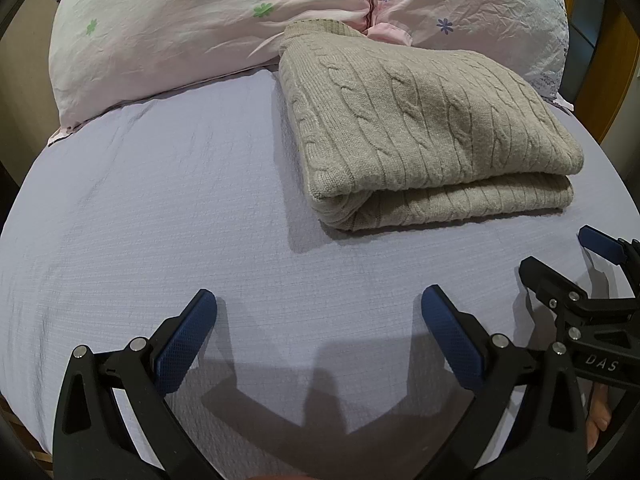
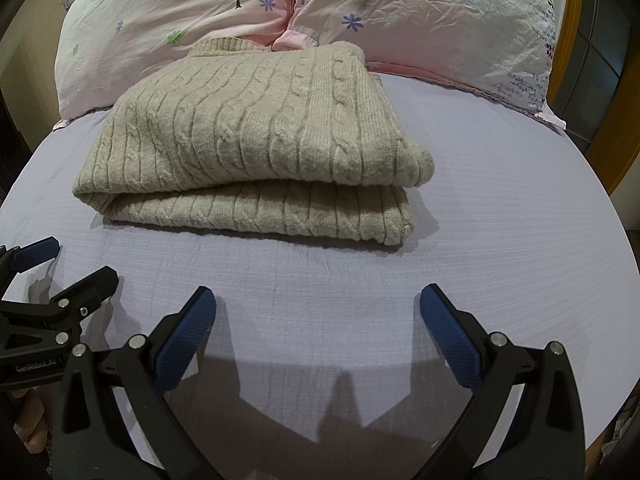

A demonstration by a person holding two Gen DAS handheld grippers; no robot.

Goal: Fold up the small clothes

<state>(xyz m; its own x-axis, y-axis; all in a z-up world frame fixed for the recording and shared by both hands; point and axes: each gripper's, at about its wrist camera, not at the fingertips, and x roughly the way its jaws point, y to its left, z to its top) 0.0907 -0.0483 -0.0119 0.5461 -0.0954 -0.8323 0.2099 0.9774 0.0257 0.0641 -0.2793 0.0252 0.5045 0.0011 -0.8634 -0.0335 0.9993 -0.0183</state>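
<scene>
Sweater (image 1: 420, 120) folded, one; pillows (image 2: 420, 20) two. Left gripper (image 1: 319, 312) and right gripper (image 2: 318, 312) agape, empty. "GenRobot.AI" lettering in right view only.

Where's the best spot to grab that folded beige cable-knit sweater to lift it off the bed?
Probably the thick near edge of the folded beige cable-knit sweater, approached low from the front. Both layers stack there, raised off the lavender bedsheet, so open jaws can straddle them together.
</scene>
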